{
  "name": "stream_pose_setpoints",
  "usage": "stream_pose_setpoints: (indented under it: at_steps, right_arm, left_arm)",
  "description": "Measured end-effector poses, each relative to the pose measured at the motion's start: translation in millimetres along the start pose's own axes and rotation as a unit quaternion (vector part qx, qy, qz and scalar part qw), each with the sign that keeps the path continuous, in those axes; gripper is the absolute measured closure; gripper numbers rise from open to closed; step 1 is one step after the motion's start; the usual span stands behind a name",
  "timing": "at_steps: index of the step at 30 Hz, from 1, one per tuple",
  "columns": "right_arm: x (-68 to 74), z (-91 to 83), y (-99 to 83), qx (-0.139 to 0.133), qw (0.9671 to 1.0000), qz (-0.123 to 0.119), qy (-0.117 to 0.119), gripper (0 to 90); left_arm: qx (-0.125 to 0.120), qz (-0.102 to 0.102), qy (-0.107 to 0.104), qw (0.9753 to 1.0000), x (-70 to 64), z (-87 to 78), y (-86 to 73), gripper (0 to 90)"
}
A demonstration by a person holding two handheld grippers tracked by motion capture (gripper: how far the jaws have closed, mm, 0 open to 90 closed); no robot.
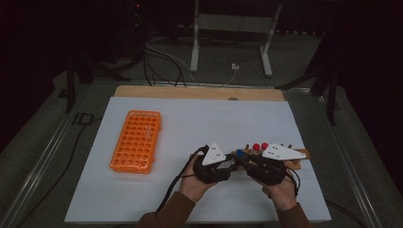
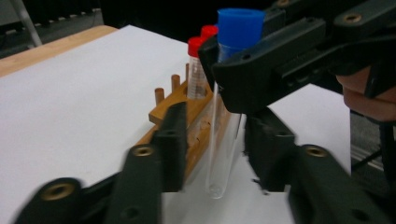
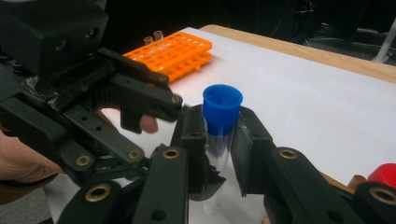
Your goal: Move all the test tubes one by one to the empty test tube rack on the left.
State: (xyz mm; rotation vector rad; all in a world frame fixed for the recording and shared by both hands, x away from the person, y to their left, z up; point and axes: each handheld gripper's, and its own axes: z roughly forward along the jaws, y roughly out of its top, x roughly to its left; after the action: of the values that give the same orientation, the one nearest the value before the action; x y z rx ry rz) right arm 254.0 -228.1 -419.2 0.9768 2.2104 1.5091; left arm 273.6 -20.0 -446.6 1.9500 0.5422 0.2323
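Note:
A clear test tube [image 2: 223, 140] with a blue cap [image 3: 222, 103] hangs upright just above the white sheet, beside a wooden tube stand [image 2: 196, 126]. My right gripper [image 3: 219, 144] is shut on the tube just below its cap. My left gripper [image 2: 219, 149] is open, its jaws standing on either side of the tube's lower end without touching it. In the high view the two grippers meet at the blue cap [image 1: 240, 153], the left gripper [image 1: 232, 160] to its left and the right gripper [image 1: 248, 161] to its right. Two red-capped tubes [image 1: 260, 146] stand in the wooden stand [image 1: 297, 164].
An orange multi-hole rack [image 1: 136, 140] lies on the left of the white sheet [image 1: 199, 118] with two clear uncapped tubes [image 3: 154, 39] in its far end. The wooden table edge [image 1: 199, 92] runs along the back. Cables and stand legs [image 1: 195, 47] are on the floor beyond.

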Motion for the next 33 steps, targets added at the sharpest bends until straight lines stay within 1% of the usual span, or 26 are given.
stream_pose_setpoints:
  at_steps: [2, 4, 8, 9, 11, 13, 14, 16, 20, 22, 24, 25, 29, 33]
  right_arm:
    - [0.4, 0.5, -0.1, 0.000, 1.0000, -0.001, 0.001, 76.3]
    - [0.5, 0.9, -0.2, 0.000, 1.0000, -0.001, 0.001, 76.3]
    - [-0.4, 1.0, -0.4, 0.002, 1.0000, 0.000, 0.002, 75.8]
    - [-1.0, 0.6, -0.3, 0.002, 1.0000, 0.002, 0.004, 72.6]
    - [-3.4, -0.7, 0.2, -0.005, 0.9998, 0.012, 0.014, 62.3]
    - [-6.3, -3.0, 1.0, -0.011, 0.9997, 0.020, 0.012, 52.3]
    - [-7.6, -4.3, 1.3, -0.013, 0.9996, 0.022, 0.011, 49.3]
    - [-9.5, -7.3, 2.1, -0.020, 0.9994, 0.027, 0.004, 42.6]
    - [-13.1, -11.5, 3.5, -0.029, 0.9990, 0.030, -0.016, 27.9]
    - [-14.9, -13.2, 3.5, -0.033, 0.9986, 0.032, -0.028, 22.0]
    - [-17.1, -14.6, 3.5, -0.031, 0.9980, 0.035, -0.042, 14.5]
    - [-18.2, -15.5, 3.4, -0.031, 0.9976, 0.040, -0.048, 13.4]
    - [-23.5, -18.0, 2.5, -0.036, 0.9963, 0.052, -0.058, 2.9]
    - [-26.5, -19.7, 2.1, -0.038, 0.9953, 0.058, -0.069, 0.0]
  left_arm:
    - [0.000, 0.001, -0.007, 1.0000, 0.1, -0.2, 0.0, 72.4]
    - [0.000, 0.006, -0.009, 0.9999, -0.6, 0.3, -0.4, 76.1]
    - [0.001, 0.007, -0.007, 0.9999, -0.4, 0.8, -0.6, 77.4]
    - [0.002, 0.007, -0.004, 1.0000, -0.1, 0.7, -0.6, 77.4]
    - [0.003, 0.005, 0.002, 1.0000, 1.8, -0.2, -0.7, 77.4]
    - [0.003, 0.001, 0.009, 1.0000, 4.4, -2.3, -0.9, 77.4]
    - [0.002, -0.001, 0.012, 0.9999, 5.9, -3.6, -1.1, 77.4]
    - [0.000, -0.005, 0.019, 0.9998, 8.9, -6.4, -1.6, 77.4]
    - [-0.005, -0.011, 0.029, 0.9995, 12.8, -10.9, -3.3, 77.4]
    - [-0.004, -0.011, 0.033, 0.9994, 14.5, -13.4, -4.3, 77.4]
    - [-0.004, -0.013, 0.037, 0.9992, 16.3, -16.4, -5.4, 77.4]
    - [-0.003, -0.014, 0.041, 0.9991, 17.5, -18.4, -6.0, 77.4]
    - [-0.007, -0.021, 0.054, 0.9983, 22.8, -26.6, -7.7, 77.4]
    - [-0.013, -0.028, 0.067, 0.9973, 28.5, -33.9, -8.2, 77.3]
